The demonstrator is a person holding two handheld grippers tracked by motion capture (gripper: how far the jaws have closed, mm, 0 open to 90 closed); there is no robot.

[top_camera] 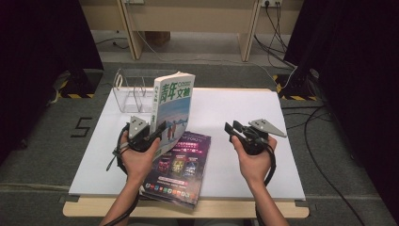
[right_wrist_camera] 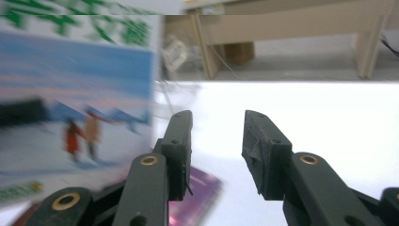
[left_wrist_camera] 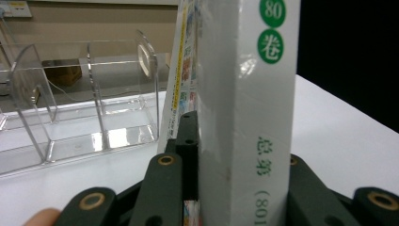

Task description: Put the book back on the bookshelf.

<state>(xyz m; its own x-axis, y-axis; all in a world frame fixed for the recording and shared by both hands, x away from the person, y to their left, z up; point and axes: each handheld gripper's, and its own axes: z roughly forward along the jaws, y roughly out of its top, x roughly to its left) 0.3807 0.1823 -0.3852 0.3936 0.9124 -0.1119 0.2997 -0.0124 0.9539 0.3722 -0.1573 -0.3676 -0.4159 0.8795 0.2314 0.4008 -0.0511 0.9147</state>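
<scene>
A thick white-spined book (top_camera: pixel 173 107) with green characters and a snowy cover stands upright near the table's middle left. My left gripper (top_camera: pixel 151 133) is shut on its lower spine edge; the left gripper view shows the spine (left_wrist_camera: pixel 247 113) clamped between the jaws. My right gripper (top_camera: pixel 235 129) hovers over the right half of the table, open, with nothing between its jaws; in its own view (right_wrist_camera: pixel 217 141) the book's cover (right_wrist_camera: pixel 75 108) is blurred at the left.
A dark magazine (top_camera: pixel 181 165) with purple graphics lies flat under the book, reaching the table's front edge. A clear acrylic divider rack (top_camera: pixel 131 92) (left_wrist_camera: pixel 80 103) stands at the back left of the white tabletop (top_camera: pixel 244 103). Cables cross the floor at the right.
</scene>
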